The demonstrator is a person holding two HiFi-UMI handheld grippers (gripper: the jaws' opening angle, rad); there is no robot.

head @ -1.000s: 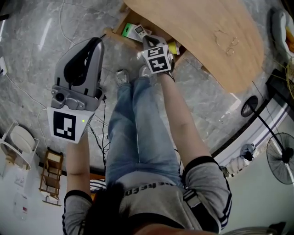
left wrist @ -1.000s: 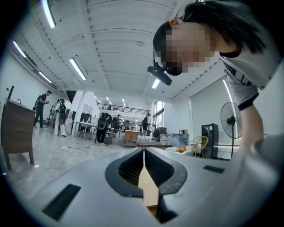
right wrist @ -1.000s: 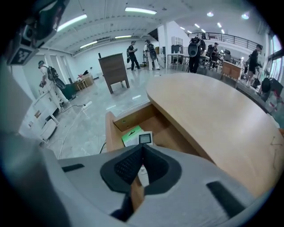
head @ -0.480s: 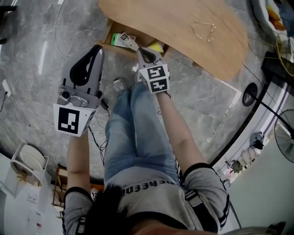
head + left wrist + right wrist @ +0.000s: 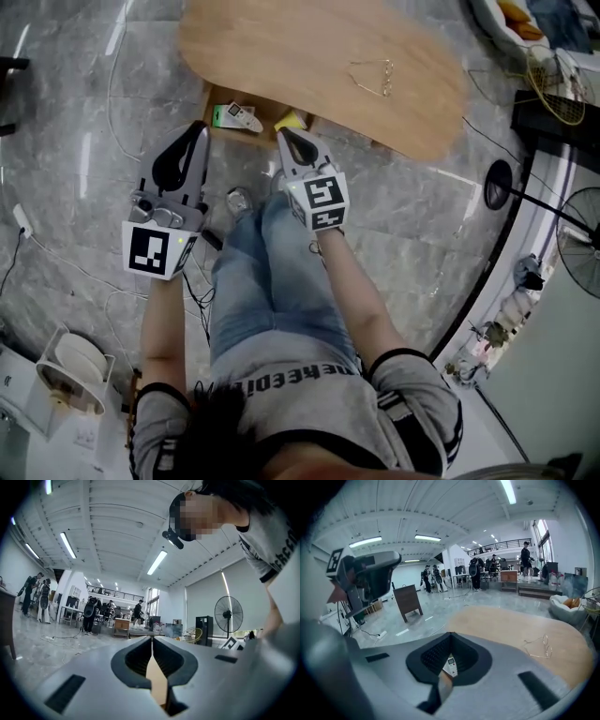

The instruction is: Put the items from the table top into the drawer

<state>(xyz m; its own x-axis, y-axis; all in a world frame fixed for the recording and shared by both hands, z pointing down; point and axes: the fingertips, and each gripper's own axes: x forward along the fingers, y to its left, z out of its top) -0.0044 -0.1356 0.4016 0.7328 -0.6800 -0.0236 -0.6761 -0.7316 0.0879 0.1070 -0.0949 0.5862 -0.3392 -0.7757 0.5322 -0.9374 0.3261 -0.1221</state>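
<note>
Head view: the person stands over the grey marble floor [image 5: 84,141] in jeans, a gripper in each hand. The left gripper [image 5: 198,127] is held out over the floor, just left of the shoes, its jaws drawn together with nothing in them. The right gripper [image 5: 281,134] sits right beside it, nose towards the open drawer [image 5: 210,101] under the near edge of the wooden table top [image 5: 281,47]. Its jaws are closed too, and they're empty. In the drawer lies a white handheld device [image 5: 240,116] with a small screen, resting against something green [image 5: 219,114], with a yellow item [image 5: 291,122] to its right. On the table top, well right of the drawer, a pair of wire-frame glasses [image 5: 373,77] lies alone.

Left gripper view: this one looks level across a big hall. The jaw tips meet with nothing clamped, and only a tan sliver shows through the gap behind them. A standing fan [image 5: 228,616] is on the right, with people far off on the left.

Right gripper view: the jaws meet at the tips, gripping nothing. Through the hollow behind them the white device shows, down in the drawer. The glasses lie on the table top to the right. A dark wooden cabinet [image 5: 407,601] stands on the floor, far left.
</note>
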